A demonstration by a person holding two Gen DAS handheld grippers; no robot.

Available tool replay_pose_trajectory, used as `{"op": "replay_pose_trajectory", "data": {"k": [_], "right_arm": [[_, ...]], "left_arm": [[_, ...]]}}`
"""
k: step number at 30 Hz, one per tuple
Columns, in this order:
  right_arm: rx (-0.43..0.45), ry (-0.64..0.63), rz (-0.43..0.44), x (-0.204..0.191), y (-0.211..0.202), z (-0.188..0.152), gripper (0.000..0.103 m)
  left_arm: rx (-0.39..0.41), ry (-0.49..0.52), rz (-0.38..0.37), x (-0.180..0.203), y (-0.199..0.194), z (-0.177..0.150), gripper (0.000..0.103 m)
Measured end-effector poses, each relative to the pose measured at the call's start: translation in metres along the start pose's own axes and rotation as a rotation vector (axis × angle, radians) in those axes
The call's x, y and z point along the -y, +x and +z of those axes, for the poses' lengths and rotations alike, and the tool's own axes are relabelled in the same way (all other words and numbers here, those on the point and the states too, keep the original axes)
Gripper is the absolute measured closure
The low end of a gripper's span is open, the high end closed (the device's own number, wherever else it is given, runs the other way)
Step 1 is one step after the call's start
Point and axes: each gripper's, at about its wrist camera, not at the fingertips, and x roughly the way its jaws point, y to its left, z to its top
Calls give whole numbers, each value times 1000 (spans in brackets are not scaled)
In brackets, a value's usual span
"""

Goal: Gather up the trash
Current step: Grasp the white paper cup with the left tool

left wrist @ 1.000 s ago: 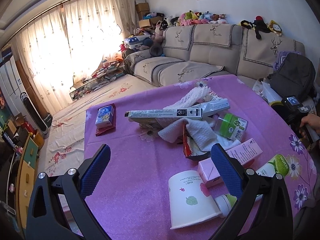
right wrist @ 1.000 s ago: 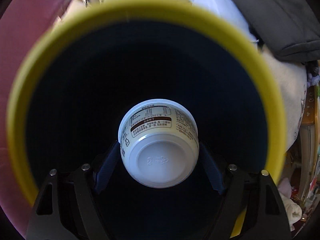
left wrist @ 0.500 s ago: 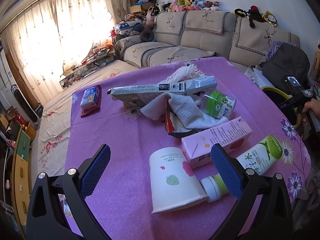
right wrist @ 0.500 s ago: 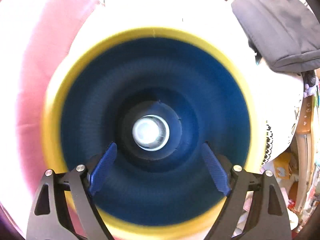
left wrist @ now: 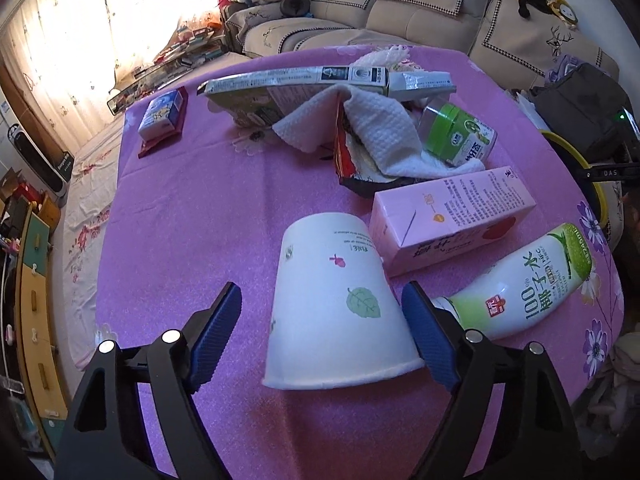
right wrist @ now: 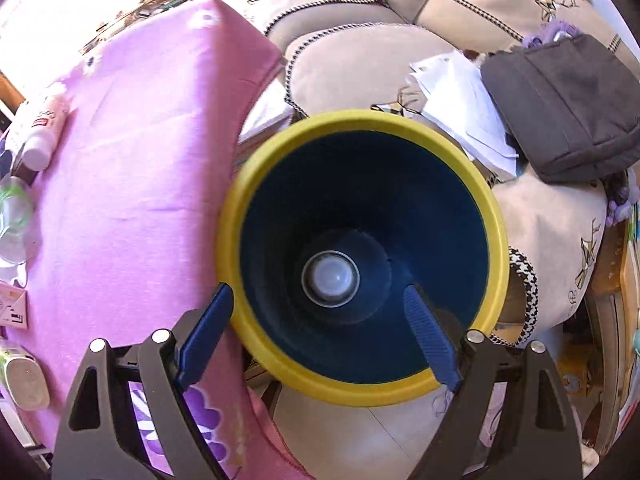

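A white paper cup with a green leaf print lies on its side on the pink tablecloth. My left gripper straddles it and its jaws are closing; the right pad is at the cup's rim and the left pad stands apart from it. Just behind the cup lie a pink carton and a green-and-white bottle. My right gripper hangs open and empty over a blue bin with a yellow rim. A small white cup rests at the bin's bottom.
Farther back on the table lie a white cloth, a red wrapper, a green-capped jar, a long flat box and a tissue pack. A dark bag and papers sit on the sofa behind the bin.
My left gripper has tilted down and come close over the paper cup, its jaws narrowing. My right gripper let go of the small white cup, which dropped into the bin, then rose.
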Motion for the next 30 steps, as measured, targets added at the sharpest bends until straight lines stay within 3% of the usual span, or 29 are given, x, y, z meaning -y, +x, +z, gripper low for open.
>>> {"op": "replay_pose_trajectory", "data": {"k": [6, 8, 14, 24, 30], "right_arm": [[-1, -23, 17, -10, 5, 1, 21], [0, -29, 19, -10, 8, 1, 21], [21, -31, 19, -14, -3, -3, 21], [84, 7, 8, 4, -29, -16, 21], [129, 55, 20, 23, -46, -30, 21]], "left_arm": [[-33, 11, -13, -2, 7, -3, 24], [-46, 13, -26, -2, 10, -4, 32], [-20, 12, -39, -7, 4, -5, 38], [92, 65, 3, -9, -47, 7, 38], [160, 185, -96, 37, -73, 38, 38]]}}
